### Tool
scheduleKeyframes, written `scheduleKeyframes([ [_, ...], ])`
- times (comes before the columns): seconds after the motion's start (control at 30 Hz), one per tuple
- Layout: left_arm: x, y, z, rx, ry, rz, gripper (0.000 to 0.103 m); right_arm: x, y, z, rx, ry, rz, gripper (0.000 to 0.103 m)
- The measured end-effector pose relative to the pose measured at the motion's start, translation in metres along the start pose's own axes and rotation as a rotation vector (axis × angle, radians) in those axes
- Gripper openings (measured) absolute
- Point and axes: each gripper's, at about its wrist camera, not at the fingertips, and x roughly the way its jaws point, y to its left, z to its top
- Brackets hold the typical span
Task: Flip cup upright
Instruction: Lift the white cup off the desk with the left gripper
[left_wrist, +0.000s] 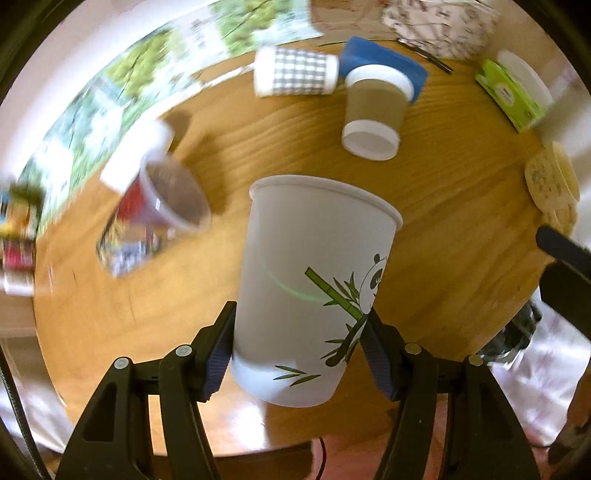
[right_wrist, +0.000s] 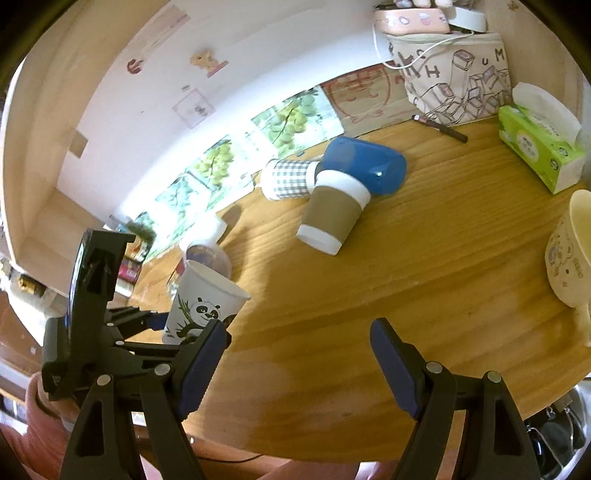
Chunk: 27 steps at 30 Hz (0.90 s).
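- Left wrist view: the white panda cup is being gripped near its base by the left gripper, both blue pads pressed against its sides, with the rim pointing away from the camera and the cup leaning slightly.
- The cup is being held above the wooden table, and no contact with the surface can be seen.
- Beyond the panda cup, a brown cup with white bands is being seen lying on its side, with a checked cup and a blue cup just behind it.
- To the left of the panda cup, a blurred clear cup is being shown; to the far right, a green tissue box is being shown.
- Right wrist view: the right gripper is being kept wide apart over the table, with nothing between its fingers.
- The panda cup is being shown to the left of this gripper, mouth up and a little tilted, clamped by the left gripper.
- Past the panda cup, the brown cup, the checked cup and the blue cup are being seen touching one another; the tissue box and a cream mug are being seen well to its right.
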Motion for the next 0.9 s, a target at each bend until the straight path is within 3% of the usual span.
scheduleKeyframes([
  [0.4, 0.018, 0.000, -0.045, -0.296, 0.015, -0.080, 0.067, 0.013, -0.007, -0.012, -0.017, 0.133, 0.067, 0.081],
  [0.63, 0.032, 0.004, -0.065, -0.463, 0.029, -0.164, 0.067, 0.020, -0.015, -0.015, -0.018, 0.199, 0.083, 0.081],
  [0.9, 0.044, -0.001, -0.080, -0.553, 0.062, -0.221, 0.067, 0.025, -0.025, -0.017, -0.032, 0.249, 0.098, 0.081],
])
